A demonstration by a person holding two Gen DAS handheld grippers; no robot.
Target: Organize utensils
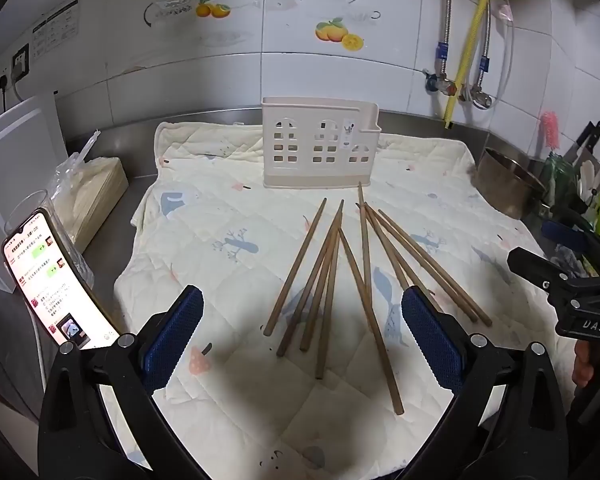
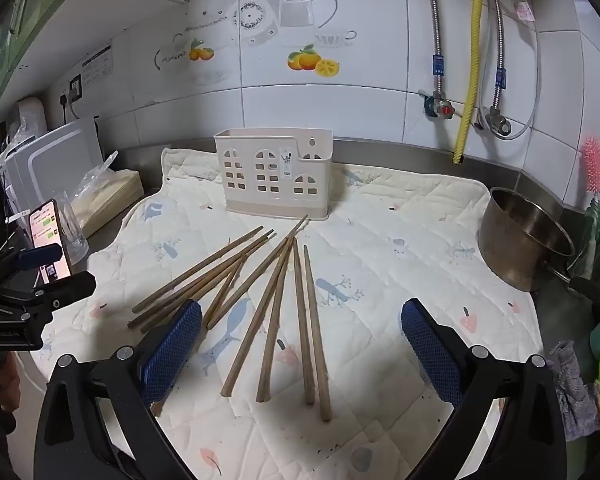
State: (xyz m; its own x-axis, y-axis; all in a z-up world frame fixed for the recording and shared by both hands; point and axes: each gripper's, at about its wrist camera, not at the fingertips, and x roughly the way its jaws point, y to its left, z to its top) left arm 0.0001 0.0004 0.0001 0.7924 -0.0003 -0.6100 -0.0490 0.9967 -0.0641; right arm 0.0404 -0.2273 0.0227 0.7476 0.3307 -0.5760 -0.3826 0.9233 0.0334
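Chopsticks fanned mid-cloth; both claws empty, spread wide.

A loose fan of brown wooden chopsticks is lying flat on the quilted cloth, the narrow tips converging toward the far side and the thicker ends spreading toward the near side. Several are crossing or touching one another. Just beyond the tips, a cream plastic utensil holder with window-shaped cutouts is standing upright on the same cloth, its open top showing nothing inside.
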